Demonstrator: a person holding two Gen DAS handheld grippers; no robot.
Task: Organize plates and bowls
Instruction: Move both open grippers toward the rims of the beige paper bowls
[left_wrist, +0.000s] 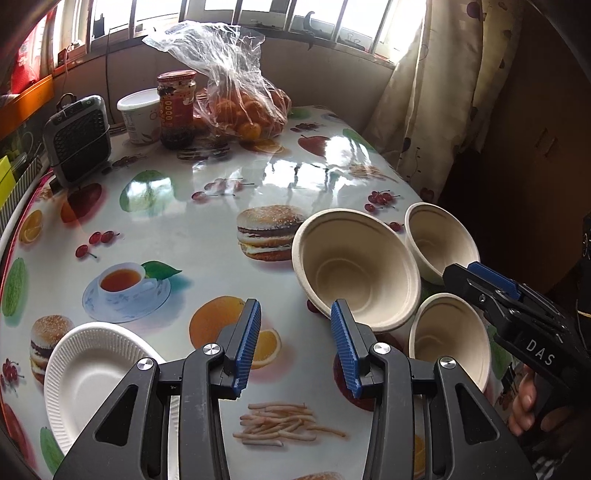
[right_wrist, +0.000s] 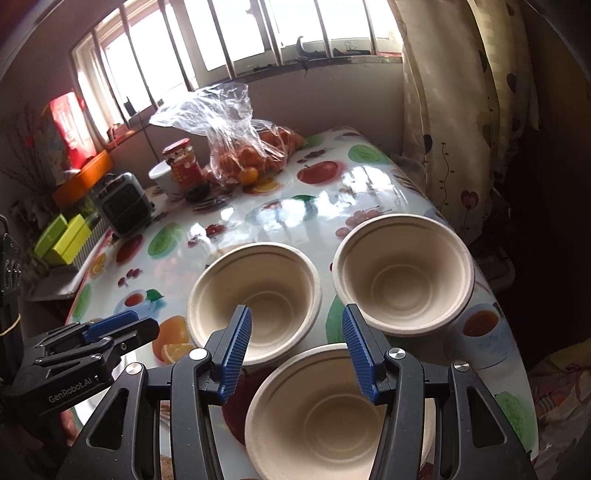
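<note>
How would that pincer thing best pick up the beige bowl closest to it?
By the rim. The nearest bowl stands upright with its mouth open, and its body looks too wide for the open right gripper. Probably best to come from above at the near edge, one finger inside the wall, one outside, pinching the thin lip.

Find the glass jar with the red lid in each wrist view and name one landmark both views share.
Left wrist view: the jar stands upper left of centre, between the white tub and the bag of oranges.
Right wrist view: the jar stands upper left, before the window.
Shared landmark: the bag of oranges.
</note>
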